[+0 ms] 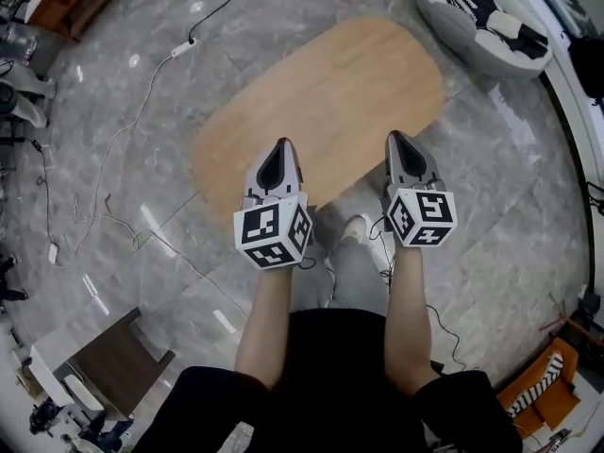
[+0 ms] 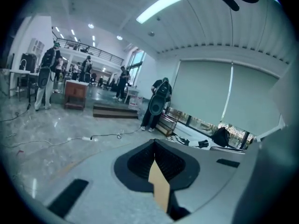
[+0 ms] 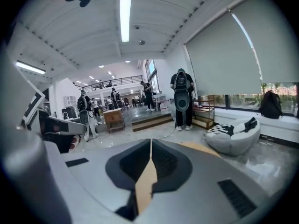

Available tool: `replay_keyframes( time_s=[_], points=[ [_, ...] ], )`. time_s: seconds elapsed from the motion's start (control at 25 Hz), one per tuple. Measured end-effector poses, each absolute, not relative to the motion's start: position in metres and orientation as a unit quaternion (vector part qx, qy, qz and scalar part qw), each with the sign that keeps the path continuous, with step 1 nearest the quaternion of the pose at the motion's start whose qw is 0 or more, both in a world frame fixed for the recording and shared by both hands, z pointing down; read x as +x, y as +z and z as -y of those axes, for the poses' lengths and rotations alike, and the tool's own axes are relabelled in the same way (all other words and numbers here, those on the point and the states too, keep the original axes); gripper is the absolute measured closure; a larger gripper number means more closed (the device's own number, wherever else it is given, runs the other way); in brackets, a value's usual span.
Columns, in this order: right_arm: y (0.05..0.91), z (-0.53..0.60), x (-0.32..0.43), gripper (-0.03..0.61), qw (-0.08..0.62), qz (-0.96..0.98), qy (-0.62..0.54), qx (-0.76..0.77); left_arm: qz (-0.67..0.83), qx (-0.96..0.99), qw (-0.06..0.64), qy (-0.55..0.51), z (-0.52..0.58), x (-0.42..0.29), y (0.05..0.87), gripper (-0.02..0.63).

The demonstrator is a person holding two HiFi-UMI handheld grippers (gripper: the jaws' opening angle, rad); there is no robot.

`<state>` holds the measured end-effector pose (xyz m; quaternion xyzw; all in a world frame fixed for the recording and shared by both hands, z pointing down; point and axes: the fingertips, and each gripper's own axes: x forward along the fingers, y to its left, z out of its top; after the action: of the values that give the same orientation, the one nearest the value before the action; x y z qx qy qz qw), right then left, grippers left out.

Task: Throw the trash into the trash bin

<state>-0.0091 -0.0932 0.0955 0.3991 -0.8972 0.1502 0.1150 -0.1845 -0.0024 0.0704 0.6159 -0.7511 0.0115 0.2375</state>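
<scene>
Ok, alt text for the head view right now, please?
The left claw and right claw, both shut and empty, are held side by side over the near edge of an oval wooden table on a grey marble floor. A black-and-white beanbag sits at top right.

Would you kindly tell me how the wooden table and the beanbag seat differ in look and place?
The wooden table is a flat, plain tan oval; the beanbag seat is a puffy pale mound with black-and-white cloth on top. The table lies centre, the beanbag at the upper right. Both stand on the marble floor.
</scene>
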Motion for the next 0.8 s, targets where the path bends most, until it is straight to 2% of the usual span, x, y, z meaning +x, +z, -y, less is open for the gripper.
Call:
replay_keyframes(
  time_s=[0.24,0.44,0.68,0.8],
  points=[
    [0.001,0.089,-0.045,0.565,0.064,0.917,0.127,0.373,0.770,0.610,0.185,-0.030,0.005,-0.213,-0.022,0.609],
    [-0.079,0.087,-0.058,0.565,0.010,0.923,0.088,0.376,0.766,0.631,0.112,-0.060,0.008,-0.216,-0.115,0.609],
    [-0.157,0.090,-0.050,0.565,-0.038,0.934,0.037,0.354,0.751,0.653,0.057,-0.077,0.020,-0.191,-0.176,0.609],
    [-0.169,0.087,-0.038,0.566,-0.034,0.934,0.023,0.355,0.743,0.664,0.034,-0.076,0.020,-0.172,-0.194,0.609]
  ],
)
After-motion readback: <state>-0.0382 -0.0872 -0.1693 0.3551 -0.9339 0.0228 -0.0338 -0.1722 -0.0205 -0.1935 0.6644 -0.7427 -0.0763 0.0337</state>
